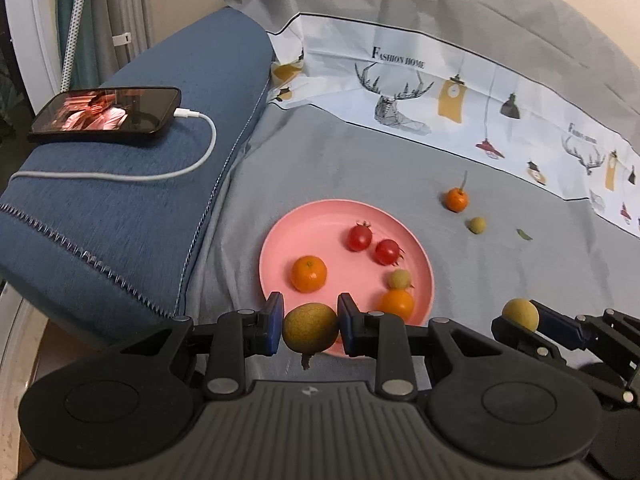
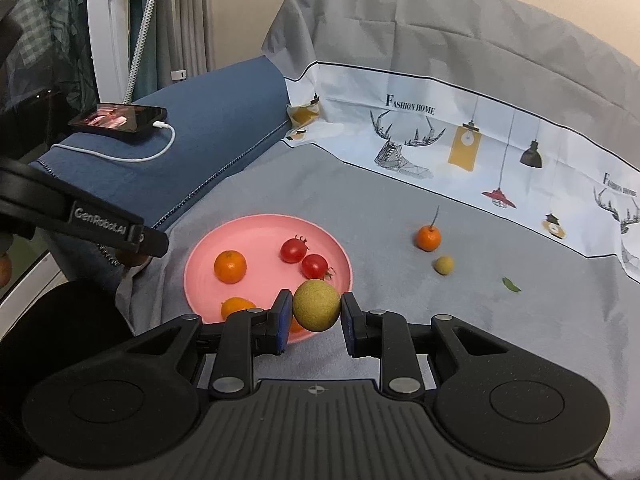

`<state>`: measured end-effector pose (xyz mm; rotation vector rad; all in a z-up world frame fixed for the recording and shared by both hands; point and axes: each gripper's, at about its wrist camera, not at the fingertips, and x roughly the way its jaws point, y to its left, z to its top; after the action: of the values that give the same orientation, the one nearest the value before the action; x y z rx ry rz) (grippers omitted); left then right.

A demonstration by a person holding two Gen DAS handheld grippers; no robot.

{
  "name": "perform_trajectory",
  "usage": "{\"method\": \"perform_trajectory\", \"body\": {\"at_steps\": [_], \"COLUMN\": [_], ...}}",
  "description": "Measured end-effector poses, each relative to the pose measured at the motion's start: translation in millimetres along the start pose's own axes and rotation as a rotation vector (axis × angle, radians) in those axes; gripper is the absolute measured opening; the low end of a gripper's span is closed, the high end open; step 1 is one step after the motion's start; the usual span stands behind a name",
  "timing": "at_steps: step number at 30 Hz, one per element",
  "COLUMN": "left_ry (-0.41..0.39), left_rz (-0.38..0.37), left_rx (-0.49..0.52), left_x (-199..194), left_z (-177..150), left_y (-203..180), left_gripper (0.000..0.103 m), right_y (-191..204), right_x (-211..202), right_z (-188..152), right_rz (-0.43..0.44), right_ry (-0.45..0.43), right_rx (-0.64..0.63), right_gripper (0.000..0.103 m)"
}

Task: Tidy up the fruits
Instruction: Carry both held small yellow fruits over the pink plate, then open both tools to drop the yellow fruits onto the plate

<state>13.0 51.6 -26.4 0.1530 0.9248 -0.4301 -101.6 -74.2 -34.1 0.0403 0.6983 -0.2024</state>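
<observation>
Both loaded: left gripper (image 1: 311,330) clamps a brownish fruit (image 1: 311,327), right gripper (image 2: 315,314) a yellow-green fruit (image 2: 317,305). Lower each over bare pink plate (image 1: 320,216); release gently, clear of tomatoes (image 1: 372,243).

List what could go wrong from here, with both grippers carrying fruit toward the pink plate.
1. The right gripper pinches its round fruit near the fingertips, with most of it sticking out, so it might slip onto the grey sheet.
2. The left gripper could drop its brownish fruit at the pink plate rim; it may roll off.
3. Either drop could knock the cherry tomatoes.
</observation>
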Motion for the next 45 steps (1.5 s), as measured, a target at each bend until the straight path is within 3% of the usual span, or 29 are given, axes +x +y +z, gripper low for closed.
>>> {"method": "perform_trajectory", "body": {"at_steps": [18, 37, 38, 39, 40, 41, 42, 45], "left_ry": [0.091, 0.148, 0.141, 0.139, 0.131, 0.108, 0.069, 0.044], "left_rz": [0.042, 0.092, 0.088, 0.073, 0.065, 0.071, 0.081, 0.081], "left_rx": [0.027, 0.073, 0.078, 0.081, 0.072, 0.056, 0.042, 0.059], "left_x": [89, 144, 145, 144, 143, 139, 133, 124], "left_z": [41, 47, 48, 49, 50, 51, 51, 49], "left_y": [-9, -10, -10, -9, -8, -7, -6, -7], "left_gripper": [0.032, 0.033, 0.036, 0.057, 0.089, 0.101, 0.103, 0.103], "right_y": [-11, -9, -9, -8, -8, -7, -6, -3], "right_x": [89, 141, 143, 145, 145, 144, 142, 133], "right_z": [17, 18, 20, 21, 22, 23, 25, 29], "right_rz": [0.042, 0.066, 0.069, 0.079, 0.089, 0.099, 0.108, 0.111], "right_ry": [0.069, 0.136, 0.138, 0.139, 0.139, 0.132, 0.123, 0.088], "right_rx": [0.005, -0.04, -0.042, -0.043, -0.044, -0.043, -0.047, -0.071], "right_gripper": [0.027, 0.027, 0.027, 0.027, 0.028, 0.036, 0.052, 0.074]}}
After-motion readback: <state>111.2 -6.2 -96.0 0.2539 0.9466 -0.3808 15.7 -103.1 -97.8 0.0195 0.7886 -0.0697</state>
